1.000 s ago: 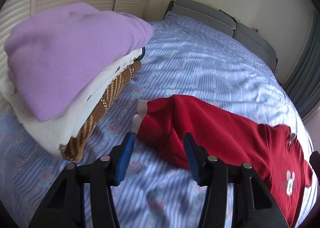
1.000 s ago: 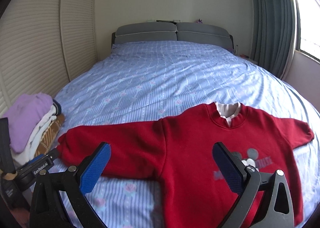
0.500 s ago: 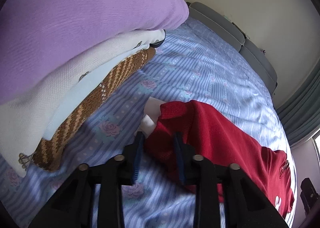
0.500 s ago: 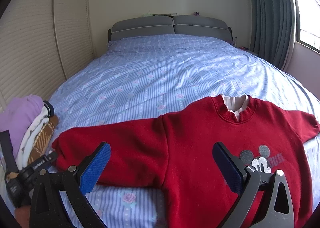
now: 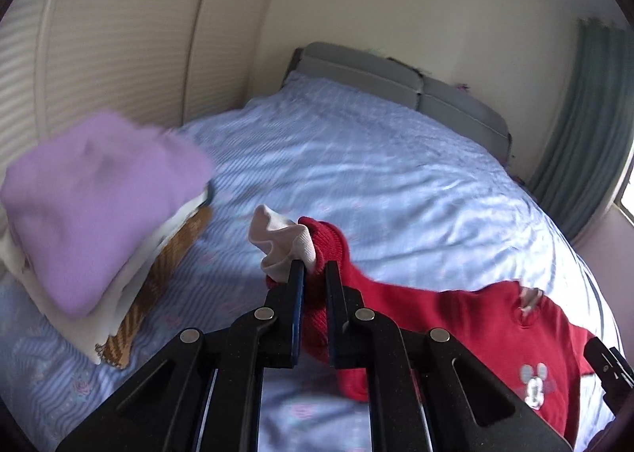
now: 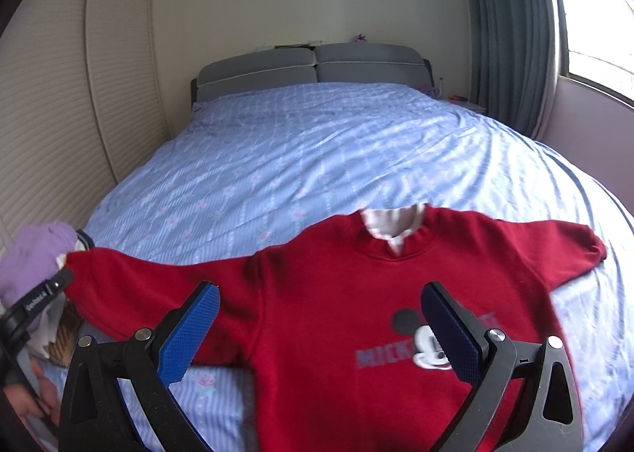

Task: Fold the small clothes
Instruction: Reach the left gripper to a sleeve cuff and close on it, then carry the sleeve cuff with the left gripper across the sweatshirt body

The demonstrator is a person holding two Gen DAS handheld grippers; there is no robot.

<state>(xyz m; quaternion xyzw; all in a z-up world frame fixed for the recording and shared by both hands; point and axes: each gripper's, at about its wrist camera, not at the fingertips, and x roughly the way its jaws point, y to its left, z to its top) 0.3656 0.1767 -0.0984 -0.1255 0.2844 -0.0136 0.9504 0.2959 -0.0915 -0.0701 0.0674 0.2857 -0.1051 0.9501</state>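
Red sweater (image 6: 337, 317), soft knit, is lying spread on the striped bedsheet (image 6: 317, 159). Left gripper (image 5: 315, 273) is pinching its ribbed cuff; right gripper (image 6: 321, 329) is hanging wide open.

Both tools share one build. Left tool (image 5: 315, 273): matte black, grainy-textured plastic frame, two linkage arms per side with triangular cut-outs, silver round pivot screws (image 5: 265, 313) at the joints. Fingers (image 5: 296, 293) are black-backed with blue pads on the inner faces. Right tool (image 6: 321, 329): same black frame, same silver pivot screws (image 6: 143, 333), triangular cut-outs in the outer links. Its pads (image 6: 190, 333) are bright blue with a fine knurled grid texture, rectangular with bevelled tips. In the right wrist view the left tool's finger carries small white lettering (image 6: 35, 299), too small to read. A hand (image 6: 27, 404) shows at the lower left edge, partly cropped; no sleeve visible.
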